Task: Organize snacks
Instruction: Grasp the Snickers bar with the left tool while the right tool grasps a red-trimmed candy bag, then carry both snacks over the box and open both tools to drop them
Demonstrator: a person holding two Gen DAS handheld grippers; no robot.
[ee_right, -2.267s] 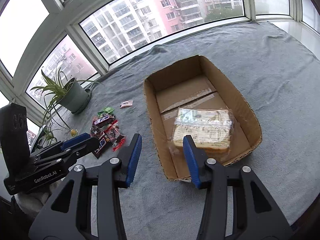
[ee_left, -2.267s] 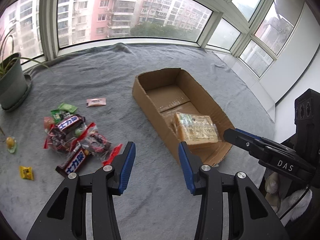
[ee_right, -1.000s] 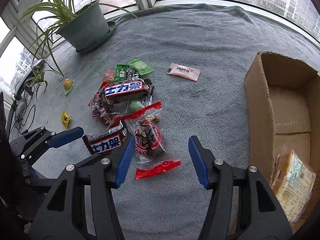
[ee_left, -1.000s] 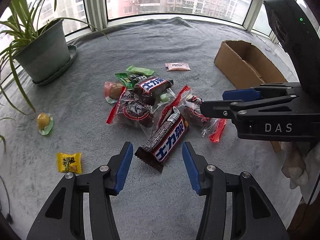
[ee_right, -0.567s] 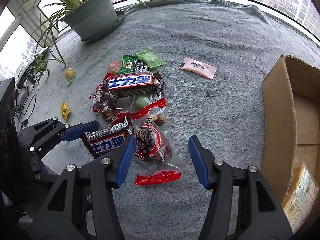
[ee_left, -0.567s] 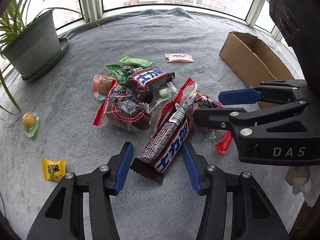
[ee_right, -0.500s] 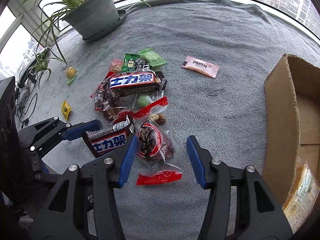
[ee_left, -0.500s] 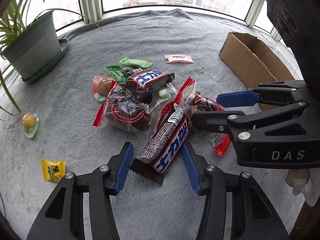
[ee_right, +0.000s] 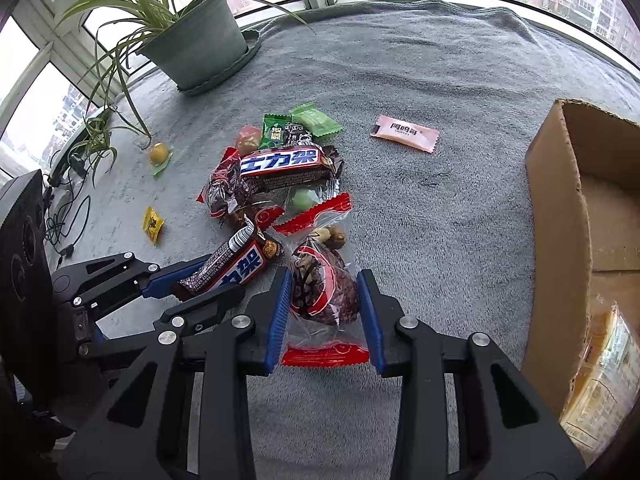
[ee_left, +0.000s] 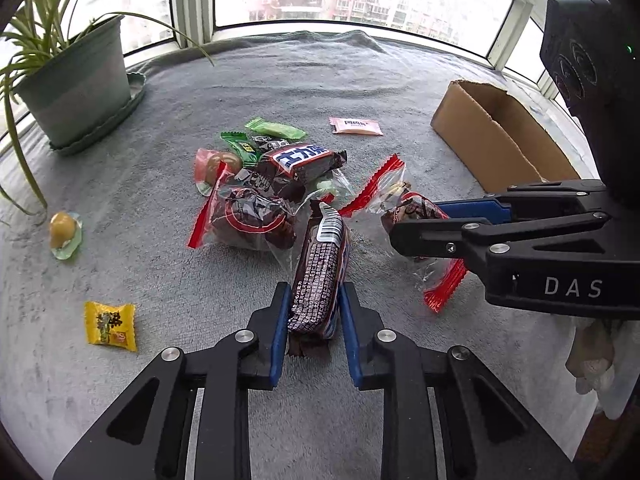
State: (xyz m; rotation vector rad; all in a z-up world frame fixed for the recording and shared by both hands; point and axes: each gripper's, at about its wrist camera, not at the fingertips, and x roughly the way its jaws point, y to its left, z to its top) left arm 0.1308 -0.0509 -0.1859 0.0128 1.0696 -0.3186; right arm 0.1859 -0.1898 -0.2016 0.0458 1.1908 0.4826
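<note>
Left gripper (ee_left: 313,312) jaws have just been closing and now pinch the near end of a chocolate bar (ee_left: 320,268), barcode side up, far end pointing toward the snack pile (ee_left: 272,184). Right gripper (ee_right: 324,304) jaws have also just been closing; they now press both sides of a clear bag (ee_right: 322,288) of dark dried fruit with red sealed ends, which lies on the grey blanket (ee_right: 440,200) over the worktop. The two grippers sit just beside each other, both angled down. The pile holds a second chocolate bar (ee_right: 286,168), another red-edged bag (ee_left: 248,220) and green sweets (ee_right: 312,122) (mostly overlapping, hard to separate). Loose around it: pink sachet (ee_right: 404,133), yellow sweet (ee_left: 110,326), a round yellow sweet on green wrap (ee_left: 64,230). Cardboard box (ee_right: 556,216) stands well apart at the right, with a wrapped bread pack (ee_right: 600,392) inside. Potted plant (ee_right: 196,44) at the far edge by the windows.
</note>
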